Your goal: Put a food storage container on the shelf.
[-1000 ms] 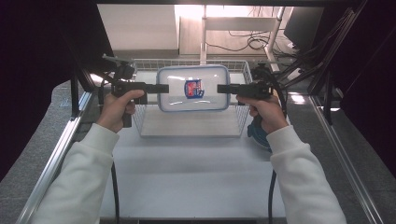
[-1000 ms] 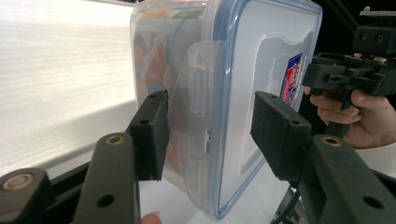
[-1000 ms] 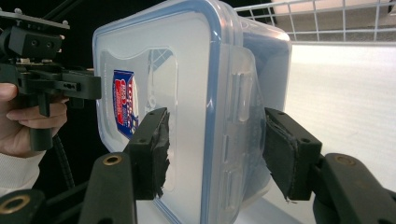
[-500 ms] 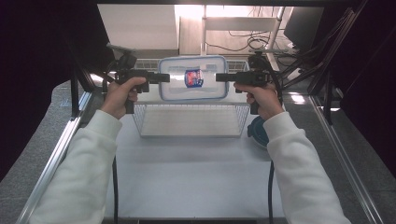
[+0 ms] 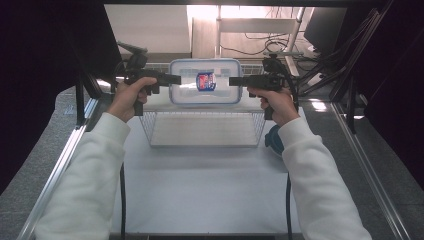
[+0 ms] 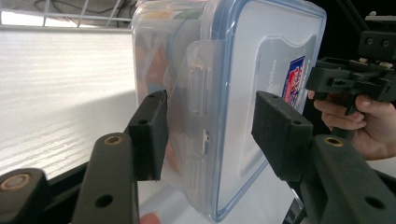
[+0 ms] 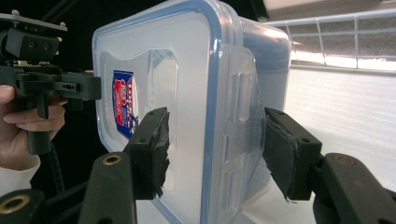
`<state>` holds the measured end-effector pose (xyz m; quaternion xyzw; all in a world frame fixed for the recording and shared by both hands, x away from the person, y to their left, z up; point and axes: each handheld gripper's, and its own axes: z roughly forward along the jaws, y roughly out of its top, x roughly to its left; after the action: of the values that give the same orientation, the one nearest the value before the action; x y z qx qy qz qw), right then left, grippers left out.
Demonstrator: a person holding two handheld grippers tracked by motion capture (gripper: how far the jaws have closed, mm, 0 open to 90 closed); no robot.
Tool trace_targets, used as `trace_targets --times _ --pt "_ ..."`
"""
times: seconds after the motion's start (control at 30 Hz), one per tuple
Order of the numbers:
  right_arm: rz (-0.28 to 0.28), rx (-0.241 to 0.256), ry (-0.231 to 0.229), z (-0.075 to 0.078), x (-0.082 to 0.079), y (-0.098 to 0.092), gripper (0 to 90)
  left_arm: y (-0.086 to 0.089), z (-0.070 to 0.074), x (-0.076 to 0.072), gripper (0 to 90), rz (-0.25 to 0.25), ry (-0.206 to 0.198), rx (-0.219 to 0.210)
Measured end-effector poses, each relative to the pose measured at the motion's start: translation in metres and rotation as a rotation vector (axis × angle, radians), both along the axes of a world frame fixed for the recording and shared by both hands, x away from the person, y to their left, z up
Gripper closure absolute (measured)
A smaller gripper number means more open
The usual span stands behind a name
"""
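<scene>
A clear plastic container with a blue-rimmed lid and a red and blue label hangs in the air above the far edge of a wire basket. My left gripper is shut on its left end and my right gripper on its right end. In the left gripper view the container stands on edge, with the left gripper clamped over its side clasp. In the right gripper view the right gripper clamps the opposite clasp of the container. Orange contents show dimly through the wall.
The wire basket stands on a white table with metal rails along both sides. A teal object lies just right of the basket, under the right forearm. A chair and cables sit beyond the table's far edge.
Both grippers have carried the container upward and away from the person, from low over the basket to above its far edge. The grip is unchanged.
</scene>
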<state>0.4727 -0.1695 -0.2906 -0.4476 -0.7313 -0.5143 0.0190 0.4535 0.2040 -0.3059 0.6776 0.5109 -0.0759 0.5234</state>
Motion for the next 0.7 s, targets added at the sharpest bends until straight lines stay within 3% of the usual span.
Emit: trace_targets --times 0.17,0.2,0.4,0.53,0.7 --pt "-0.004 0.031 0.024 -0.005 0.007 -0.002 43.4 0.003 -0.003 0.005 48.2 0.017 0.008 -0.034" --pt "-0.022 0.053 0.056 -0.008 0.010 -0.002 43.4 0.003 -0.005 0.008 48.4 0.033 0.016 -0.051" --pt "-0.087 0.077 0.135 -0.009 0.016 -0.001 42.4 0.003 -0.011 0.017 47.7 0.065 0.038 -0.090" --pt "-0.113 0.088 0.155 -0.010 0.017 0.000 41.8 0.002 -0.014 0.021 47.4 0.084 0.052 -0.107" --pt "-0.206 0.127 0.200 -0.014 0.021 0.005 39.8 0.003 -0.019 0.026 45.5 0.093 0.082 -0.124"
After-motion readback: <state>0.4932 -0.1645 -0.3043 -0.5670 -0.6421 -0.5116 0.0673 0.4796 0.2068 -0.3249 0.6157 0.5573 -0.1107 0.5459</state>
